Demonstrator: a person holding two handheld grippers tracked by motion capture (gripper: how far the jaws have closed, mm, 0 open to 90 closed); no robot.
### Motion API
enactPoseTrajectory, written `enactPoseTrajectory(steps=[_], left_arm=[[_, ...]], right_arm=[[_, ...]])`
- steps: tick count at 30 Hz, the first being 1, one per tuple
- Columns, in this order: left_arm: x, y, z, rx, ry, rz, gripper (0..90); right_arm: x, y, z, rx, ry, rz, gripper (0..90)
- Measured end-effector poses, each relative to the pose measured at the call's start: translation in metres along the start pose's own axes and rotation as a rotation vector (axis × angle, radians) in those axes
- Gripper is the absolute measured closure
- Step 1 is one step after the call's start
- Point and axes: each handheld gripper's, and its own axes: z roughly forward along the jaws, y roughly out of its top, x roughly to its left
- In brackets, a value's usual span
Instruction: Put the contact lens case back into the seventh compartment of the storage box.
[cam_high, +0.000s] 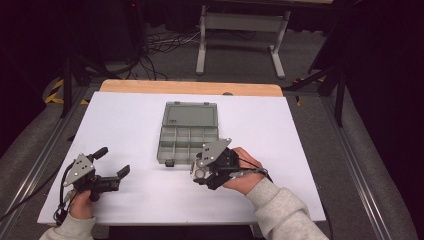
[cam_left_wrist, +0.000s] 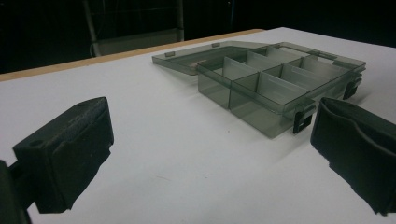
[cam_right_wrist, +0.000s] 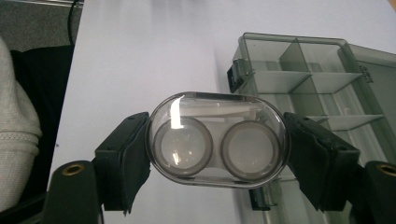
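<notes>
left gripper (cam_high: 111, 162): we are resting it on the worktop (cam_high: 125, 130), jaws released | right gripper (cam_high: 199, 175): we are clenching its jaws on the clear lens case (cam_right_wrist: 218, 139) beside the compartment box (cam_high: 187, 132) | risk: smooth rounded ends slipping out before it is over a compartment.

The lens case (cam_right_wrist: 217, 140) sits in the right gripper (cam_right_wrist: 217, 154), just before the organiser box (cam_high: 187, 134); left gripper (cam_high: 111, 167) well left.
</notes>
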Motion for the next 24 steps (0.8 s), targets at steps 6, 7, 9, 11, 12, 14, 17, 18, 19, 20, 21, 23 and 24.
enactPoseTrajectory(steps=[6, 7, 9, 11, 12, 14, 17, 18, 19, 20, 21, 23, 24], left_arm=[[0.000, 0.000, 0.000, 0.002, 0.000, 0.000, 0.1], [0.000, 0.000, 0.000, 0.002, 0.000, 0.000, 0.1], [0.000, 0.000, 0.000, 0.003, -0.002, 0.001, 0.1], [0.000, 0.000, 0.000, 0.003, -0.002, 0.002, 0.1], [0.000, 0.000, 0.000, 0.003, -0.002, 0.002, 0.1], [0.000, 0.000, 0.000, 0.003, -0.002, 0.002, 0.1], [0.000, 0.000, 0.000, 0.003, -0.003, 0.003, 0.1], [0.000, 0.000, 0.000, 0.003, -0.003, 0.003, 0.1], [0.000, 0.000, 0.000, 0.003, -0.003, 0.002, 0.1], [0.000, 0.000, 0.000, 0.003, -0.003, 0.002, 0.1], [0.000, 0.000, 0.000, 0.002, -0.003, 0.002, 0.1], [0.000, 0.000, 0.000, 0.002, -0.003, 0.003, 0.1], [0.000, 0.000, 0.000, 0.003, -0.003, 0.002, 0.1]], right_arm=[[-0.009, 0.004, -0.003, 0.001, -0.016, -0.002, 26.5], [-0.010, 0.005, -0.004, 0.001, -0.021, -0.001, 26.5], [-0.012, 0.007, -0.005, 0.005, -0.030, -0.004, 26.5], [-0.014, 0.007, -0.005, 0.000, -0.032, -0.002, 26.5], [-0.015, 0.008, -0.006, -0.002, -0.032, 0.000, 26.5], [-0.018, 0.009, -0.006, 0.002, -0.042, 0.001, 26.5], [-0.024, 0.011, -0.006, 0.003, -0.049, 0.004, 26.5], [-0.025, 0.011, -0.006, 0.003, -0.052, 0.004, 26.5], [-0.026, 0.011, -0.007, 0.003, -0.053, 0.005, 26.5], [-0.026, 0.011, -0.007, 0.003, -0.053, 0.005, 26.5], [-0.031, 0.013, -0.007, 0.003, -0.063, 0.008, 26.5], [-0.032, 0.013, -0.007, 0.003, -0.066, 0.011, 26.5], [-0.035, 0.013, -0.007, 0.005, -0.074, 0.013, 26.5]])
